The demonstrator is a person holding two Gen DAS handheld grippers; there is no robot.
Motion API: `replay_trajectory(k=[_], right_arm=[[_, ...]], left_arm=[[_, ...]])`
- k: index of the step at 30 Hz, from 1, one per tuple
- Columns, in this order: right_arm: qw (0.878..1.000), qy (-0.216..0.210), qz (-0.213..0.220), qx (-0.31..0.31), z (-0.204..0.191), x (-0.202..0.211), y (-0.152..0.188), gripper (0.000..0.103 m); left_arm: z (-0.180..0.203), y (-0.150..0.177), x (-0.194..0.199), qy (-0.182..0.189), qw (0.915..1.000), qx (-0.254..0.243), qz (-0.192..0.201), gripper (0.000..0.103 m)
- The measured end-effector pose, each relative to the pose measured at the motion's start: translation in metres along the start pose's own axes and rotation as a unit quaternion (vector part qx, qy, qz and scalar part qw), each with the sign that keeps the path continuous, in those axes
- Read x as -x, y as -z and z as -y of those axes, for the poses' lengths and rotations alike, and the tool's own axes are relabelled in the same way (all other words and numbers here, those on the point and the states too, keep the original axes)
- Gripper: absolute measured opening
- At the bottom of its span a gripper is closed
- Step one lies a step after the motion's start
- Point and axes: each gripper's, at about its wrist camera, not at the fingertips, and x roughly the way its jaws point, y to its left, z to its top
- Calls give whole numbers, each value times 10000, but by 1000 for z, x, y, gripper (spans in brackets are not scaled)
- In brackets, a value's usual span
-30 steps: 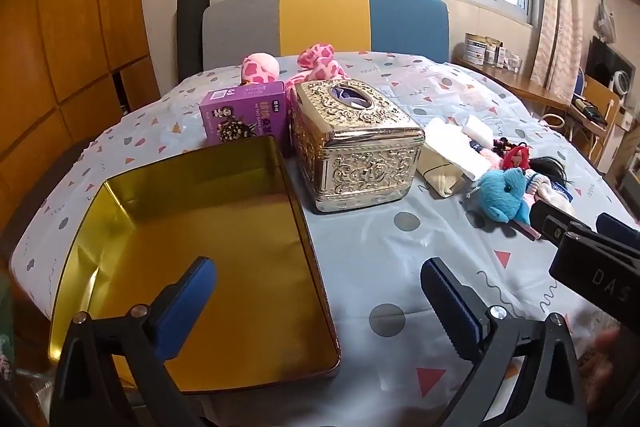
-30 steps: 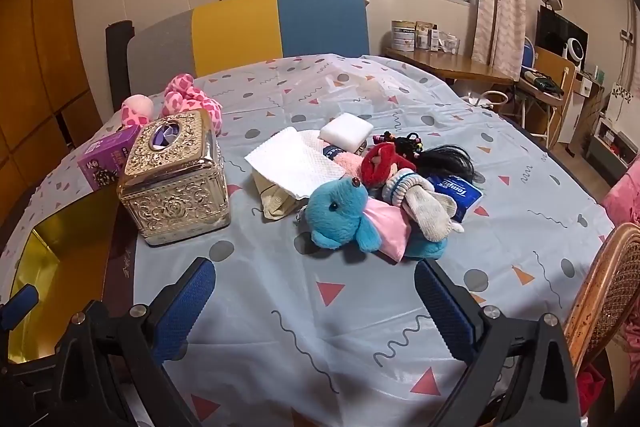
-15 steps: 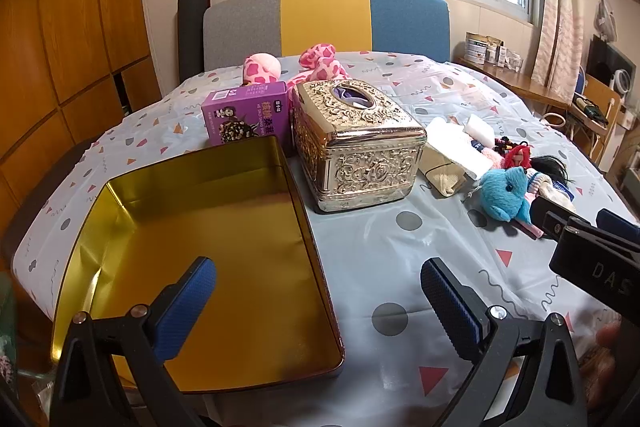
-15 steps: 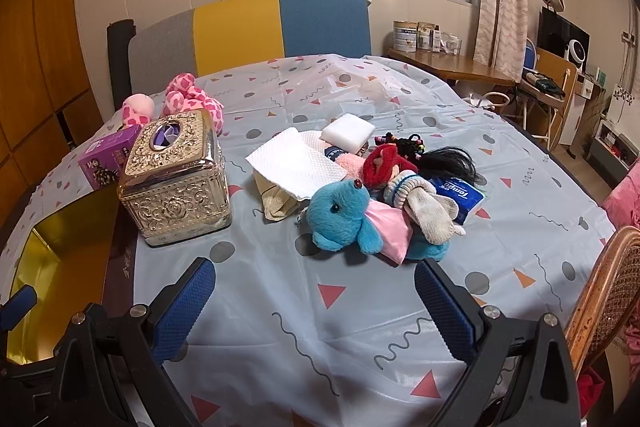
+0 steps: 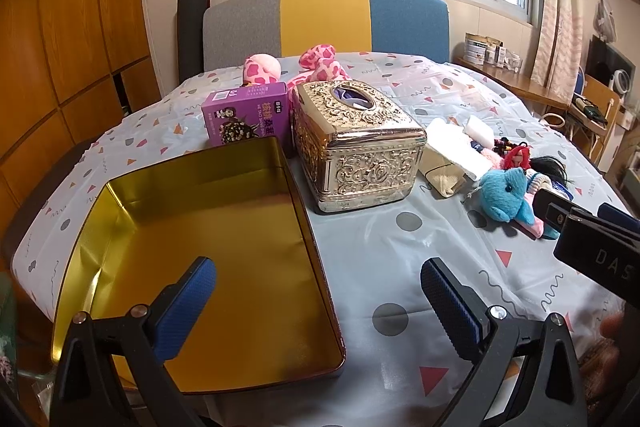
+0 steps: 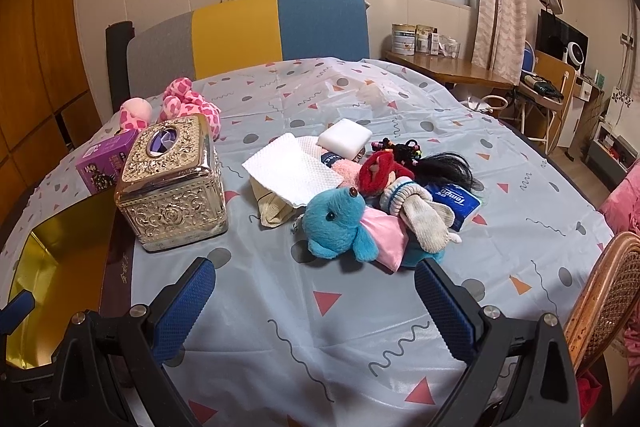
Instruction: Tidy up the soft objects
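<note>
Left tongs (image 5: 318, 301), with blue textured pads on black arms, stand wide apart and empty above the near edge of the round table (image 5: 400, 267), which is covered by a pale blue cloth printed with triangles, dots and squiggles; their left pad hangs over the shallow gold-coloured rectangular metal tray (image 5: 208, 251), their right pad over bare cloth just beside the tray's right rim; right tongs (image 6: 314, 301), of the same make, likewise stand wide apart and empty over the cloth, short of the heap of soft objects; in the left wrist view the black body of the right tool enters at the right edge. Behind the tray stand the ornate gold-embossed metal tissue box (image 5: 356, 147) and, to its left, the purple printed cardboard box (image 5: 246, 113); behind both lies the pink spotted plush toy (image 5: 316, 63), near the far side of the table. The heap lies right of the tissue box, well apart from the tray: the blue plush elephant (image 6: 336, 223) at the front, touching the pink fabric piece (image 6: 384, 231); the grey-white knitted sock (image 6: 424, 215) beside it; the red-haired doll (image 6: 380, 169) and the black hair strands (image 6: 444, 163) behind; the white paper tissue (image 6: 292, 167), the white rectangular sponge block (image 6: 346, 139) and the blue tissue packet (image 6: 456, 201) around them.
</note>
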Motion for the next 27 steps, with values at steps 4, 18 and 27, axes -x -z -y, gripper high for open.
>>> replay_trajectory(k=[4, 18, 27], right_arm=[[10000, 3, 2, 0, 0, 0, -1, 102], [9999, 67, 41, -124, 12, 0, -5, 102], [9991, 105, 96, -402, 39, -1, -21, 102]], left_arm=[[0, 0, 0, 4, 10000, -12, 6, 103], [4, 0, -1, 14, 9999, -99, -28, 103], [11, -2, -5, 87, 9996, -253, -94, 103]])
